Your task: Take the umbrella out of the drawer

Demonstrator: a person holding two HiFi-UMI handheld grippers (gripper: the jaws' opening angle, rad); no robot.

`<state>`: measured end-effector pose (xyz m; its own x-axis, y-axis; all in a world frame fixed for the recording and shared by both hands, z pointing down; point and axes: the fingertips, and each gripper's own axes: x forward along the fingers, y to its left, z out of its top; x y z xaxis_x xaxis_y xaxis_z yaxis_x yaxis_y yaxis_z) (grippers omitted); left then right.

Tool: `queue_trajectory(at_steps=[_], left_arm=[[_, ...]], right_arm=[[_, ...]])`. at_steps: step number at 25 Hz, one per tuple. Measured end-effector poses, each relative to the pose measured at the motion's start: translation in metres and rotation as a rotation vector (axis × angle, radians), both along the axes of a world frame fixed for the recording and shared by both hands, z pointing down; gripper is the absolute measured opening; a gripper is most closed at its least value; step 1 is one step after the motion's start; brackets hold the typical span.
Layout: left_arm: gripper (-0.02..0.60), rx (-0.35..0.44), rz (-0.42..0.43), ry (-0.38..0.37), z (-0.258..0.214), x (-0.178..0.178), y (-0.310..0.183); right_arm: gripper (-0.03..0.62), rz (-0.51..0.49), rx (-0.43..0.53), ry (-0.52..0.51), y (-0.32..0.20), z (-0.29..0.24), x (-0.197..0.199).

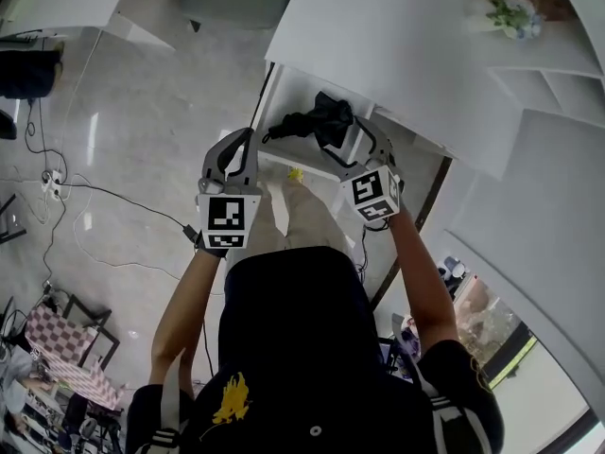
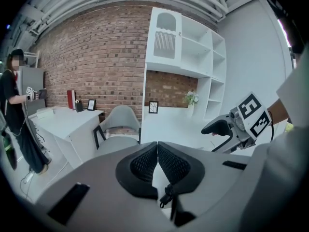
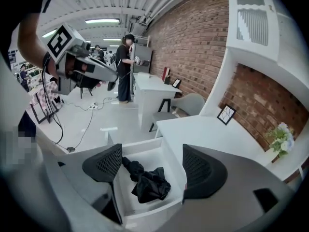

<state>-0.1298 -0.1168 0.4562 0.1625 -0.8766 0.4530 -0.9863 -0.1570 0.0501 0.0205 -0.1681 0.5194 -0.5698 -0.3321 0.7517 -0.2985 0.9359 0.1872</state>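
Hovering above the open drawer (image 3: 137, 148), the right gripper (image 3: 150, 156) has its jaws spread wide with only air between them. The black umbrella (image 3: 145, 180) lies crumpled on the drawer floor right below, touched by neither gripper. The left gripper (image 2: 157, 151) is held off to the side, jaws pressed together on nothing, looking out at a grey chair (image 2: 118, 122). The drawer sticks out from under the white desk (image 1: 397, 45).
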Motion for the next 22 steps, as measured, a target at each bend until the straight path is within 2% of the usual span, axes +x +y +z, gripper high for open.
queue_trajectory(at_steps=[11,22], left_arm=[[0.018,-0.047,-0.069,0.044,0.045,-0.004,0.002],[0.018,-0.077,-0.107,0.075,0.083,-0.001,-0.006]], right_arm=[[0.413,-0.232,-0.018,0.201,-0.002,0.109,-0.017],[0.413,-0.396,-0.074,0.378,-0.003,0.205,-0.017]])
